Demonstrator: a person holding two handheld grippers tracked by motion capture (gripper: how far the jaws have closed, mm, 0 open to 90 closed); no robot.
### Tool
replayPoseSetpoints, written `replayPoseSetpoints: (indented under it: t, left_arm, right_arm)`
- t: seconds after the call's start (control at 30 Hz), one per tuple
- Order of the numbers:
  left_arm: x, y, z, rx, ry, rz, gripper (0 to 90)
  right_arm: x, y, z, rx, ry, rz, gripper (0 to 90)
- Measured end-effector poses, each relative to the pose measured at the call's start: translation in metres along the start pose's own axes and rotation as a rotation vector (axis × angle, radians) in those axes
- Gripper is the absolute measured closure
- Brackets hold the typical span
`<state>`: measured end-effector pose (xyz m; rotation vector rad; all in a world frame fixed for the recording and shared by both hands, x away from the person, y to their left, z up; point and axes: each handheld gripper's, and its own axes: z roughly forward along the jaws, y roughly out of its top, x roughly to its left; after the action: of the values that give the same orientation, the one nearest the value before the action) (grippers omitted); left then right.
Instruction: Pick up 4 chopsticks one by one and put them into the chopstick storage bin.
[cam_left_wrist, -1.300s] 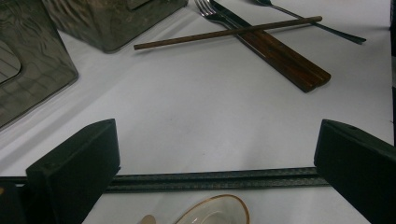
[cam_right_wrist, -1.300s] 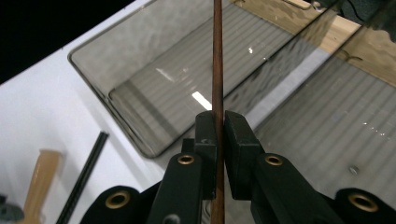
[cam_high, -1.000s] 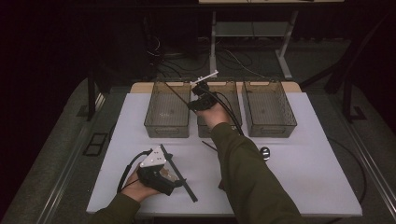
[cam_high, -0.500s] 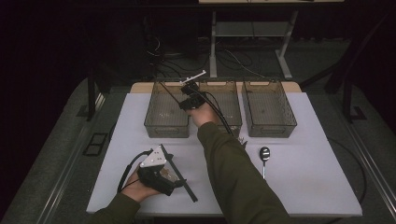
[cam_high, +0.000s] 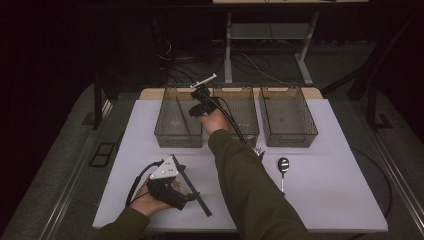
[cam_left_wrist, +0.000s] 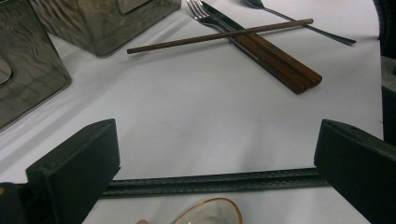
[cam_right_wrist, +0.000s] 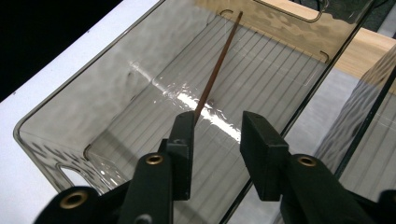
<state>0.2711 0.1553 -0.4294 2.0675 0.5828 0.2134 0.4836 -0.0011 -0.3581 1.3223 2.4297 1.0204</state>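
Here the right gripper (cam_right_wrist: 215, 135) is hovering w/ jaws parted over the left bin (cam_right_wrist: 116, 84), chopstick (cam_right_wrist: 217, 65) lying inside, probably released; left gripper (cam_left_wrist: 210, 154) is resting wide open.

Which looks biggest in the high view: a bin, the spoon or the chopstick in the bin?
1. Left bin, clearly the biggest.
2. Chopstick lying in it, longer than the spoon but very thin.
3. Spoon on the table, smallest.

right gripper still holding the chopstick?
No. In the right gripper view its fingers stand apart and empty, the chopstick lying inside the left bin.
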Motion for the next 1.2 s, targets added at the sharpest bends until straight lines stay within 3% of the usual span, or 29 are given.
replayPoseSetpoints:
  t: [0.37,0.5,0.6,0.83,1.2]
  left_arm:
    - [0.000,0.000,0.000,0.003,0.000,-0.004,0.0]
    - [0.002,0.000,-0.001,0.014,0.002,0.013,0.0]
    - [0.001,0.000,0.000,0.006,-0.004,-0.007,0.0]
    - [0.003,0.000,-0.001,0.002,0.001,-0.006,0.0]
    - [0.003,-0.001,-0.001,0.003,0.001,-0.022,0.0]
  right_arm:
    - [-0.006,-0.007,-0.019,-0.041,0.045,-0.040,52.1]
    - [-0.011,-0.014,-0.030,-0.054,0.072,-0.066,47.4]
    - [-0.015,-0.022,-0.039,-0.068,0.097,-0.082,45.3]
    - [-0.029,-0.044,-0.063,-0.105,0.156,-0.109,43.7]
    - [-0.048,-0.079,-0.092,-0.114,0.183,-0.160,40.9]
